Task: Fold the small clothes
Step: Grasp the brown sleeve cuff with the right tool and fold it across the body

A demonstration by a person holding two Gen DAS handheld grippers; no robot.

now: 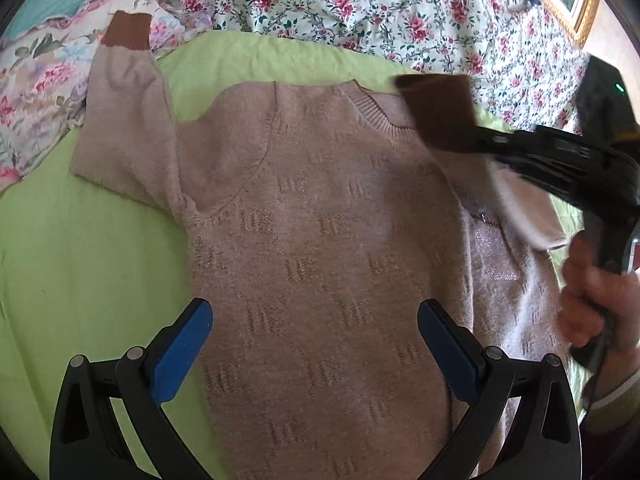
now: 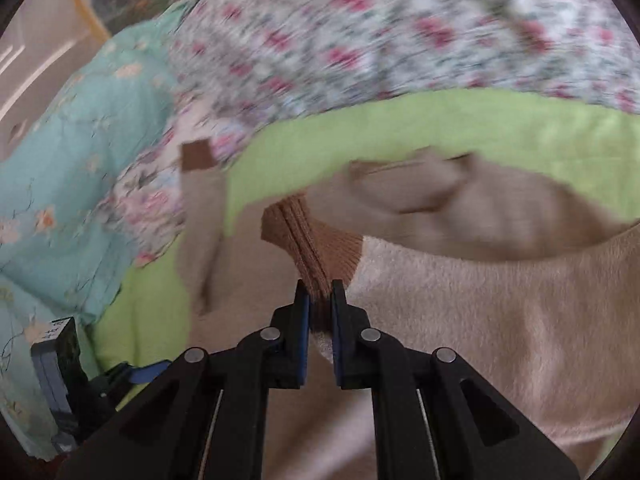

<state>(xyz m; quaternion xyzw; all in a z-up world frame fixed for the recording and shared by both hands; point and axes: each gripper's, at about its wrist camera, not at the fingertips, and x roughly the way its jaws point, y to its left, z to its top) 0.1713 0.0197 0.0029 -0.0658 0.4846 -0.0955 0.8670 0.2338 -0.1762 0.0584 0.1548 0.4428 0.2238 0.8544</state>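
We are pinching the brown cuff (image 2: 316,248) of the sweater (image 1: 320,240) in our right hand-held gripper (image 2: 320,300), above the sweater lying on the green blanket (image 1: 80,248); our left hand-held gripper (image 1: 316,344) is gaping wide, empty, over the sweater's hem

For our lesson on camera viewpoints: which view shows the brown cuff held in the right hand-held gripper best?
The right wrist view: the brown cuff sits sharp and central, pinched by the right hand-held gripper. The left wrist view shows that cuff blurred, seen from the side over the sweater.
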